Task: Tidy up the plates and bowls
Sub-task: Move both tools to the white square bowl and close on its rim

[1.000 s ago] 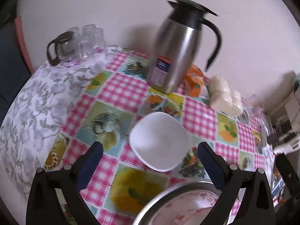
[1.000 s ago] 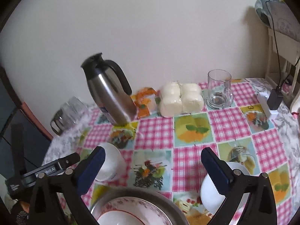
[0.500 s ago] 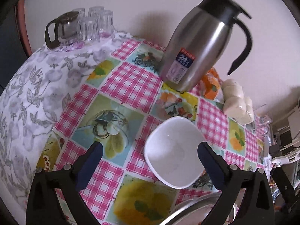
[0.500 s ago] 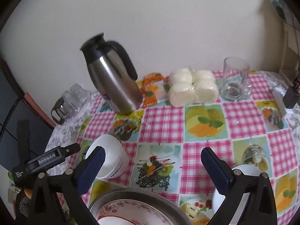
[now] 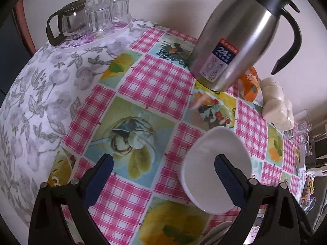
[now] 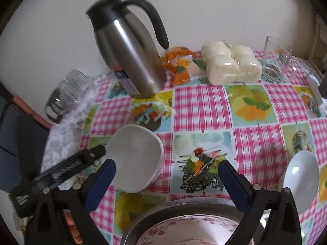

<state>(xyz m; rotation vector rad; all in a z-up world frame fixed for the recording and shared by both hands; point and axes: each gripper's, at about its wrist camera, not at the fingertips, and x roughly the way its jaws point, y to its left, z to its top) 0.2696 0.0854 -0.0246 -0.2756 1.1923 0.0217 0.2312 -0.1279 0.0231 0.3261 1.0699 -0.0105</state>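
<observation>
A white squarish bowl [image 5: 206, 163] stands on the checked tablecloth; it also shows in the right wrist view [image 6: 137, 155]. My left gripper [image 5: 161, 173] is open, its right finger [image 5: 229, 181] inside the bowl's opening and its left finger outside, over the cloth. My right gripper [image 6: 166, 180] is open and empty above a metal basin [image 6: 163, 210] that holds a floral plate [image 6: 184, 230]. A second white bowl [image 6: 300, 179] sits at the right. The left gripper's body [image 6: 61, 169] shows beside the squarish bowl.
A steel thermos jug [image 5: 233, 40] stands behind the bowl. Upturned glasses and a glass pot [image 5: 90, 16] sit at the far left corner. Wrapped buns [image 6: 231, 63], an orange packet [image 6: 179, 63] and a glass mug [image 6: 278, 59] line the wall.
The left gripper has swung left and closer to the table, so the squarish bowl moved from between its fingers to its right finger. The right gripper moved forward and lower toward the table.
</observation>
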